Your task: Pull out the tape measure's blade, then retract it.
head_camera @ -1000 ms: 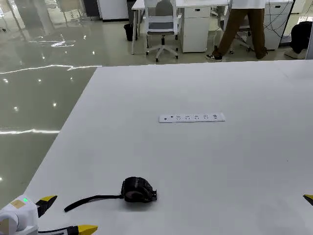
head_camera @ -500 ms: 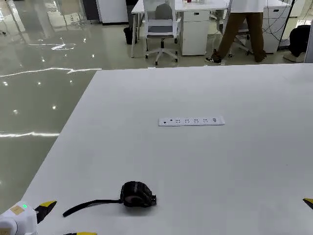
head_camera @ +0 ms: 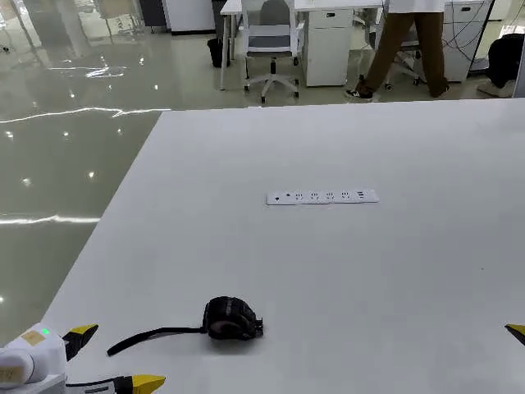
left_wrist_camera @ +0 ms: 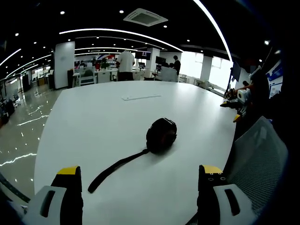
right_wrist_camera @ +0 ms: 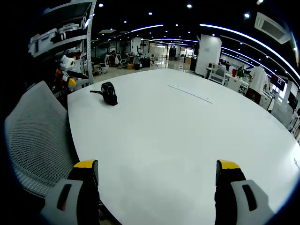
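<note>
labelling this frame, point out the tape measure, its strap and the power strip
tape measure (head_camera: 232, 318): head view, middle of its black case
strap (head_camera: 156, 333): head view, midway along its length
power strip (head_camera: 321, 197): head view, centre of its top face

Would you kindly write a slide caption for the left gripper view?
Open yellow-tipped left gripper faces a black round tape measure lying on the white table.

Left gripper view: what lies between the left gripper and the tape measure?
In the left gripper view, the black strap of the tape measure lies there on the white table, trailing toward the open left gripper; the rest is bare.
</note>
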`<state>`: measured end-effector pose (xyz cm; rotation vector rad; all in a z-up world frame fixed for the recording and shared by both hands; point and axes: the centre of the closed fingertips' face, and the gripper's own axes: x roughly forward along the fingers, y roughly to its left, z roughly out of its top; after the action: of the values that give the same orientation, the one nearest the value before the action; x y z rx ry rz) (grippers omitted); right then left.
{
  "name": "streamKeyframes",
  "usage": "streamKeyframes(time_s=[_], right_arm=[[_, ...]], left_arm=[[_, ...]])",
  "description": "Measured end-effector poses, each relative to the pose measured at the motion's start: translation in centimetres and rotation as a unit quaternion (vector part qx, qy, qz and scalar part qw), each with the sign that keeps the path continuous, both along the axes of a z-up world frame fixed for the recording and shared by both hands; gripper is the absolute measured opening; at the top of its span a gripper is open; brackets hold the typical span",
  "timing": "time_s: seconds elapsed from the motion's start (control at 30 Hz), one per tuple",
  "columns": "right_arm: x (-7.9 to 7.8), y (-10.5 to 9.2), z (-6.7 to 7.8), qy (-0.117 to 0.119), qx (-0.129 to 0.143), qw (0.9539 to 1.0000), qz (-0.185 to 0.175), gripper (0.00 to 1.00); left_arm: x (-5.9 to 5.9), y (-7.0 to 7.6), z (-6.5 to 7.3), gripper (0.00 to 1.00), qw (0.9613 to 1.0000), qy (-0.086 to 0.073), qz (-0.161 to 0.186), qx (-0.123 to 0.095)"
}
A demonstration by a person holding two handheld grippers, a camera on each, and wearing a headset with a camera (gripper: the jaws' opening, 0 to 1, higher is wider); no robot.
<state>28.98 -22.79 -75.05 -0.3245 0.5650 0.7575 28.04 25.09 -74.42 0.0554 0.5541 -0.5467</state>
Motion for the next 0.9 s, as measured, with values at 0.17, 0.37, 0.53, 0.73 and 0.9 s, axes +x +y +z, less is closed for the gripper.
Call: streamKeyframes(time_s=[0.17,0.37,0.53,0.73,0.9], right_arm=[[0.8,1.1,0.4,-0.006,0.002,0.9999,0.013,1.0],[2.4,2.8,1.1,-0.012,0.008,0.9994,0.032,1.0],[3.4,4.5,1.6,-0.017,0.01,0.9982,0.057,1.0],[4.4,7.1,1.4,-0.014,0.011,0.9959,0.089,1.0],[4.9,8.5,-0.3,-0.003,0.012,0.9941,0.108,1.0]], left_arm=[[0.5,-1.1,-0.3,1.0,0.9991,0.017,-0.036,0.017],[2.1,-2.6,0.0,1.0,0.9921,0.035,-0.106,0.056],[3.6,-4.2,0.5,1.0,0.983,0.045,-0.159,0.081],[5.5,-6.3,1.1,0.97,0.9636,0.043,-0.231,0.128],[6.7,-8.0,1.0,0.94,0.946,0.044,-0.279,0.159]])
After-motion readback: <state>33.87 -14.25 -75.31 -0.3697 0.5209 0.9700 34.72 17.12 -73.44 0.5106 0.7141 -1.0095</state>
